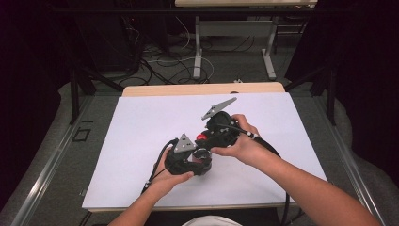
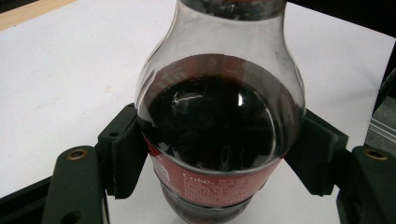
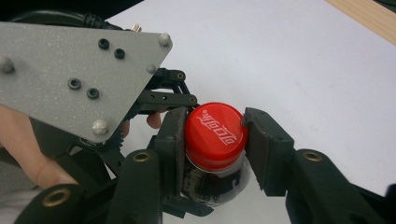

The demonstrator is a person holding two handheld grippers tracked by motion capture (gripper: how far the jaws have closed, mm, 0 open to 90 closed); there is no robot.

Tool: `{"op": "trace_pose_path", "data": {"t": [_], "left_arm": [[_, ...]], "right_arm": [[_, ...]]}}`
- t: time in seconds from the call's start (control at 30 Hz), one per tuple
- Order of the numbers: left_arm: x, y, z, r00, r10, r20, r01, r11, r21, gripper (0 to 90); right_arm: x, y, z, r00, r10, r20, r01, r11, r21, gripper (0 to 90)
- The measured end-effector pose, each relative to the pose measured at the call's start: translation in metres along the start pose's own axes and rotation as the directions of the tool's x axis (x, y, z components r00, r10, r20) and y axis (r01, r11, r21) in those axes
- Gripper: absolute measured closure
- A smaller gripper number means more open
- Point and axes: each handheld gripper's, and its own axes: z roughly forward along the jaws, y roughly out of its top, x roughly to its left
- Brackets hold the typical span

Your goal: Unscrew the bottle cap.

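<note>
From above, we are holding a cola bottle (image 1: 203,153) in the middle of the white desk (image 1: 141,127). Our left gripper (image 2: 219,154) is squeezing the bottle's dark body. Our right gripper (image 3: 212,135) is pinching its red cap (image 3: 215,135).

Bottle (image 2: 219,135) neck cut off by the left gripper view's top edge, label print blurred.

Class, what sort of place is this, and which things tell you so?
Probably a lab or workshop set up for recording: a white-covered table, dark curtains around it, and loose cables on the floor behind.
</note>
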Motion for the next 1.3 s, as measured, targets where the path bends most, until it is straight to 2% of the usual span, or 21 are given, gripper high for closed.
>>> {"op": "trace_pose_path", "data": {"t": [0.17,0.27,0.3,0.33,0.4,0.43,0.47,0.5,0.53,0.57,0.6,0.67,0.77,0.8,0.87,0.9,0.93,1.1,1.17,1.23,1.3], "left_arm": [[-0.001,0.000,0.000,1.0000,0.001,0.004,-0.001,1.0000,-0.010,29.7],[-0.001,0.000,0.000,1.0000,0.007,0.005,-0.007,0.9999,-0.013,29.7],[-0.001,0.000,0.000,0.9999,0.006,0.009,-0.006,0.9999,-0.015,29.7],[-0.001,0.000,0.000,0.9999,0.006,0.013,-0.006,0.9999,-0.015,29.7],[-0.002,0.000,0.000,0.9999,0.008,0.014,-0.008,0.9999,-0.013,29.7],[-0.003,0.000,0.001,0.9998,0.012,0.015,-0.012,0.9998,-0.014,29.7],[-0.003,0.000,0.001,0.9998,0.009,0.020,-0.009,0.9999,-0.014,29.7],[-0.003,0.001,0.000,0.9996,0.013,0.026,-0.014,0.9999,0.004,29.7],[-0.002,0.000,0.000,0.9996,0.012,0.025,-0.012,0.9999,-0.003,29.7],[-0.002,0.000,0.001,0.9999,0.007,0.014,-0.007,0.9999,-0.013,29.7],[-0.001,0.000,0.000,0.9999,0.003,0.013,-0.003,0.9999,-0.016,29.7],[0.000,0.000,0.000,1.0000,0.001,0.008,-0.001,0.9999,-0.016,29.7],[0.001,0.000,-0.001,1.0000,0.003,0.004,-0.003,0.9999,-0.016,29.7],[0.001,0.000,-0.001,1.0000,-0.001,0.004,0.001,0.9999,-0.016,29.7],[0.001,0.000,-0.001,1.0000,-0.003,0.003,0.003,0.9999,-0.015,29.7],[0.001,0.000,-0.001,1.0000,-0.003,0.004,0.003,0.9999,-0.015,29.7],[0.001,0.000,-0.001,1.0000,-0.003,0.001,0.003,0.9999,-0.015,29.7],[0.002,0.001,-0.002,1.0000,0.000,0.005,0.000,1.0000,-0.005,29.7],[0.002,0.001,-0.002,1.0000,0.006,0.006,-0.006,1.0000,-0.005,29.7],[0.000,0.001,-0.002,1.0000,0.000,0.000,0.000,0.9999,-0.015,29.7],[0.000,0.001,-0.002,1.0000,0.002,0.009,-0.002,1.0000,-0.006,29.7]], "right_arm": [[-0.004,0.005,-0.001,0.9957,-0.079,-0.048,0.080,0.996,0.027,60.9],[-0.012,0.009,-0.001,0.9833,-0.139,-0.118,0.146,0.988,0.051,61.0],[-0.016,0.010,-0.001,0.9741,-0.175,-0.143,0.183,0.982,0.045,61.0],[-0.019,0.011,0.000,0.9609,-0.212,-0.178,0.222,0.974,0.042,61.0],[-0.023,0.012,0.001,0.9391,-0.263,-0.221,0.278,0.960,0.037,60.9],[-0.025,0.013,0.001,0.9218,-0.300,-0.245,0.317,0.948,0.033,60.8],[-0.028,0.014,0.001,0.9003,-0.345,-0.265,0.364,0.931,0.023,60.7],[-0.029,0.015,0.001,0.8918,-0.353,-0.282,0.375,0.927,0.025,60.6],[-0.030,0.015,0.001,0.8880,-0.362,-0.284,0.383,0.923,0.022,60.4],[-0.030,0.015,0.002,0.8763,-0.387,-0.287,0.408,0.913,0.015,60.1],[-0.031,0.015,0.002,0.8723,-0.401,-0.280,0.421,0.907,0.011,58.9],[-0.029,0.014,0.000,0.8970,-0.382,-0.222,0.391,0.920,-0.004,47.9],[-0.026,0.013,-0.003,0.9356,-0.306,-0.176,0.310,0.951,-0.004,42.6],[-0.025,0.012,-0.004,0.9448,-0.279,-0.172,0.280,0.960,-0.018,41.7],[-0.020,0.009,-0.005,0.9559,-0.262,-0.132,0.258,0.965,-0.046,41.7],[-0.018,0.007,-0.006,0.9619,-0.241,-0.128,0.236,0.970,-0.053,42.9],[-0.016,0.006,-0.008,0.9655,-0.225,-0.131,0.221,0.974,-0.046,44.7],[-0.006,0.000,-0.008,0.9750,-0.199,-0.098,0.197,0.980,-0.035,48.5],[-0.004,-0.001,-0.007,0.9757,-0.204,-0.079,0.202,0.979,-0.038,49.2],[-0.004,-0.001,-0.006,0.9720,-0.221,-0.079,0.218,0.975,-0.050,50.4],[-0.004,0.000,-0.006,0.9751,-0.205,-0.084,0.203,0.978,-0.041,51.4]]}}
